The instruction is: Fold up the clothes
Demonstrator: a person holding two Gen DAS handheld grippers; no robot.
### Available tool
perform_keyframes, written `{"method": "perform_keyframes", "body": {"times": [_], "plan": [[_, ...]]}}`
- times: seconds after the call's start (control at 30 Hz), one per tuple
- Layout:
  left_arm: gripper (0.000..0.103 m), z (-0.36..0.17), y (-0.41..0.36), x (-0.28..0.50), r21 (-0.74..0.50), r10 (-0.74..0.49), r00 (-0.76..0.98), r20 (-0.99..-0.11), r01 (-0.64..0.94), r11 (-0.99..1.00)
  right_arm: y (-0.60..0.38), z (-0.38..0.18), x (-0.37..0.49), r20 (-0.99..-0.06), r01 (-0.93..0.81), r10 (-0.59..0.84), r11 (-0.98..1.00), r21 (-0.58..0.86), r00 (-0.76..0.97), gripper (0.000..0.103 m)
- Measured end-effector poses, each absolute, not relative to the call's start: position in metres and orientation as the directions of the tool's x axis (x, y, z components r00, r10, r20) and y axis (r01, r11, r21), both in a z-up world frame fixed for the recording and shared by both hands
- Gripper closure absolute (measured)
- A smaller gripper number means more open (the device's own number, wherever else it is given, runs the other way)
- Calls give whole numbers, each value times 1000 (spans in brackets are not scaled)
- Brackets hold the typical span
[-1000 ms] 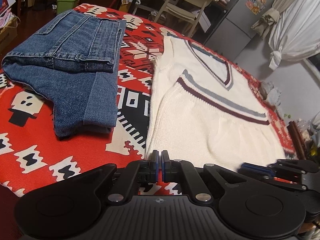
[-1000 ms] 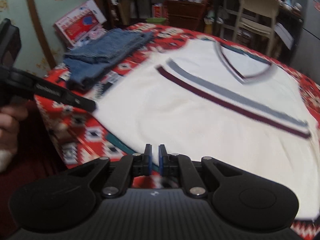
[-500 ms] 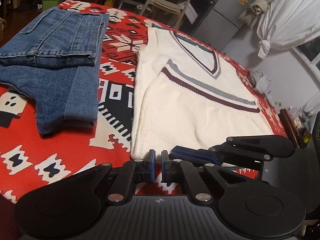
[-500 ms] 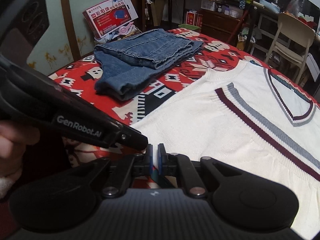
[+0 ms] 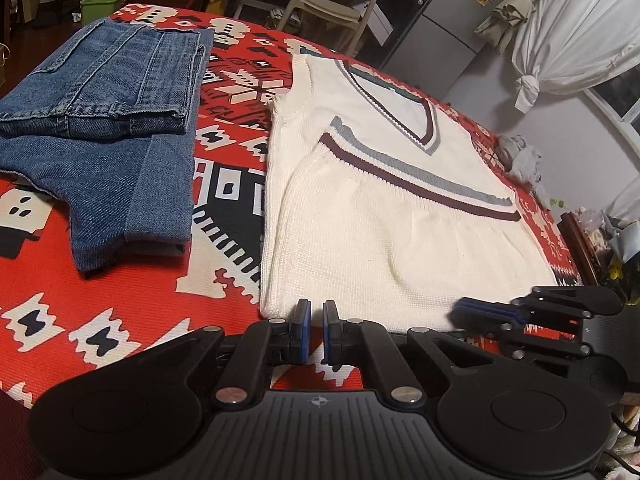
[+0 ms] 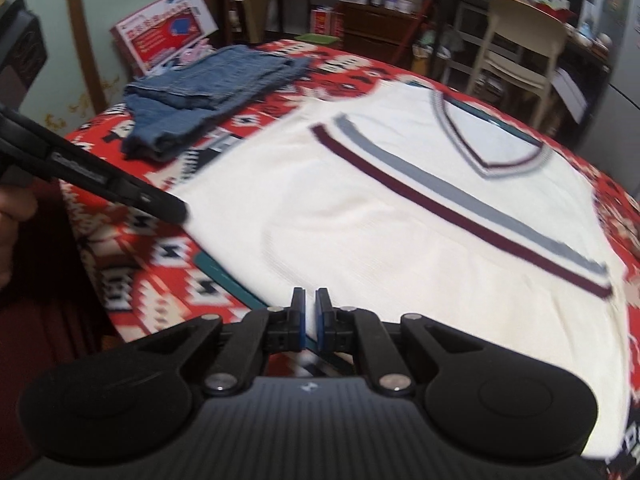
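Sweater (image 5: 384,216) lies flat on the red patterned cloth (image 5: 100,320), white with a grey and dark red stripe, neck end far away. Folded jeans (image 5: 100,132) sit beside it, not touching.

The left gripper (image 5: 316,316) is at the near left corner of the sweater. Its two fingers are almost together, with a thin gap and nothing between them. The right gripper (image 6: 310,312) is at the near edge too, fingers also nearly together and empty.

What could go wrong? With such a thin gap, the fingers may slide over the thick knit and miss it. They might also pinch the red cloth under it and drag the jeans. If only one side gets lifted, the fold will come out crooked.

Half a second ago the right gripper pointed more at the jeans; now it faces the sweater, and its picture is blurry. It was also closer to the left gripper then.
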State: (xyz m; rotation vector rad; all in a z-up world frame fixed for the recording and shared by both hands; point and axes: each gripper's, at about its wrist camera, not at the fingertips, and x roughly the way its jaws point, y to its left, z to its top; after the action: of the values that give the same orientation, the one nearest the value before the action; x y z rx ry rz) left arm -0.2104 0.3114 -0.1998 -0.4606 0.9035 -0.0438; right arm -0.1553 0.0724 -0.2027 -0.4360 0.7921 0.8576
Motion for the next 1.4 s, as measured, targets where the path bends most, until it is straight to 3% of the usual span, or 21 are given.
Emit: {"method": "perform_keyframes", "body": {"times": [0.6, 0.63, 0.73, 0.8, 0.87, 0.93, 1.0, 1.07, 1.13, 1.23, 1.3, 1.4], "plan": [[99, -200, 310, -210, -400, -220, 623, -751, -163, 902, 3, -194, -130, -778, -652, 403, 758, -12, 481, 95], [97, -200, 310, -210, -399, -219, 623, -751, -164, 902, 3, -192, -131, -776, -648, 402, 762, -11, 485, 91], [97, -200, 310, -210, -398, -216, 622, -753, -168, 902, 2, -187, -130, -768, -628, 400, 778, -3, 500, 64], [97, -200, 310, -210, -401, -216, 621, -754, -174, 899, 1, -184, -129, -765, -611, 395, 792, 3, 509, 57], [96, -199, 310, -209, -397, -211, 618, -757, -179, 900, 0, -181, -128, -764, -597, 391, 803, 10, 513, 40], [94, -198, 306, -208, -378, -199, 615, -763, -175, 909, -3, -180, -127, -763, -596, 397, 803, 21, 509, 30], [82, -194, 298, -206, -347, -187, 612, -768, -154, 925, -5, -179, -128, -759, -589, 382, 808, -3, 528, 22], [53, -188, 284, -203, -299, -168, 609, -775, -120, 947, -8, -177, -128, -752, -571, 365, 820, -18, 548, 10], [51, -180, 271, -202, -255, -148, 622, -769, -87, 963, -14, -173, -127, -744, -550, 360, 835, -12, 562, 0], [45, -164, 256, -201, -256, -178, 652, -737, -27, 966, -23, -171, -123, -739, -502, 335, 865, -6, 585, 1], [36, -154, 248, -198, -234, -152, 673, -724, -32, 972, -29, -171, -121, -737, -464, 309, 886, -8, 601, 0], [34, -149, 231, -189, -139, -55, 675, -736, -71, 988, -36, -177, -118, -737, -415, 257, 909, -35, 625, 0]]}}
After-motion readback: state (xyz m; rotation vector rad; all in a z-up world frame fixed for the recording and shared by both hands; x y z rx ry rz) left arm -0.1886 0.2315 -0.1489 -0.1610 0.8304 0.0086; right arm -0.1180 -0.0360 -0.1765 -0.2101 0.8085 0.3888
